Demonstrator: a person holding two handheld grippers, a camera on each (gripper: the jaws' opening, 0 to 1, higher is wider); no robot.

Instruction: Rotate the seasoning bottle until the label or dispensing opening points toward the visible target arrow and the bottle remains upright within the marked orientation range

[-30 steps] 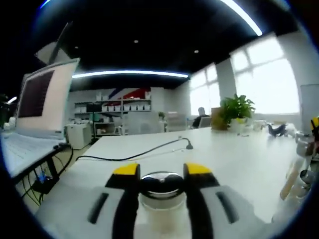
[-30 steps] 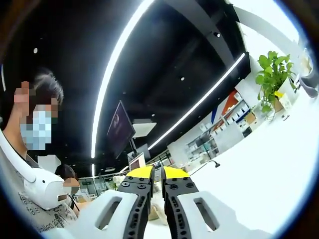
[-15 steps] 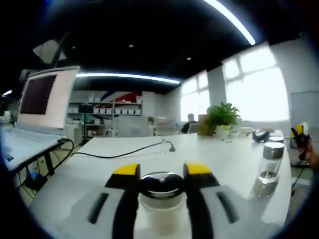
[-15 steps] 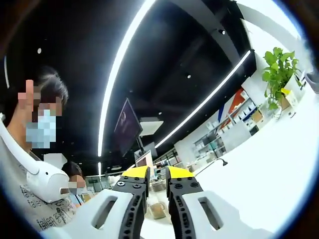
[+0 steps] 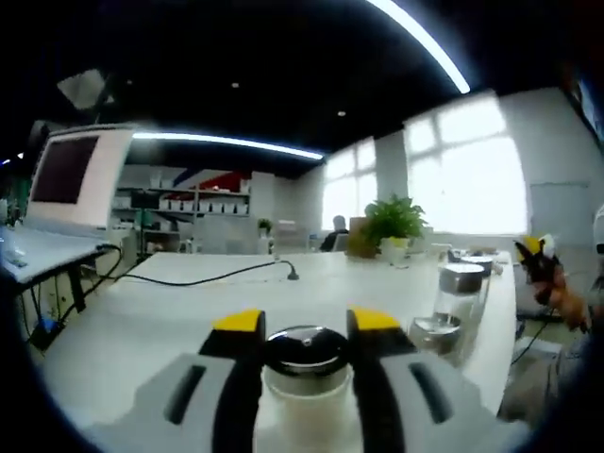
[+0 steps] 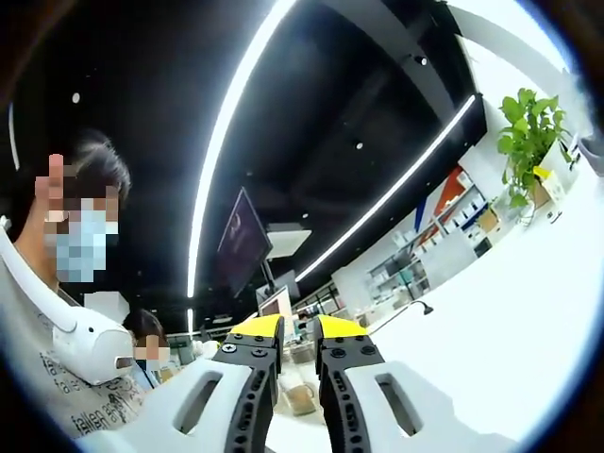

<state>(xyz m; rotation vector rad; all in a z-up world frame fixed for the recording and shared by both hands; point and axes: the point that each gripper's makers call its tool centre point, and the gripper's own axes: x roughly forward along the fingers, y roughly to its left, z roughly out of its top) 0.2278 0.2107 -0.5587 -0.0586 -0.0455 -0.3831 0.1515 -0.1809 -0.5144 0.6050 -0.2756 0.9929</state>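
Observation:
The seasoning bottle [image 5: 304,377], clear with a dark, shiny round lid and pale contents, stands upright low in the left gripper view. My left gripper [image 5: 306,323] is shut on it just under the lid, a yellow-tipped jaw on either side. No label or arrow can be made out. My right gripper [image 6: 300,328] points up over the white table [image 6: 491,311]; its jaws are nearly together with a thin gap and hold nothing. At the far right of the left gripper view a hand [image 5: 566,294] holds a yellow-tipped tool [image 5: 530,251].
Right of the held bottle stand a tall glass bottle with a silver cap [image 5: 460,293] and a lower jar [image 5: 432,330]. A black cable [image 5: 208,278] crosses the table [image 5: 142,321]; a monitor [image 5: 71,175] stands at the left and a potted plant [image 5: 392,222] behind. A masked person [image 6: 57,311] is close by.
The left gripper view has swung right, bringing the two other bottles and the hand further into the picture. The held bottle stays in the grip. My right jaws parted slightly.

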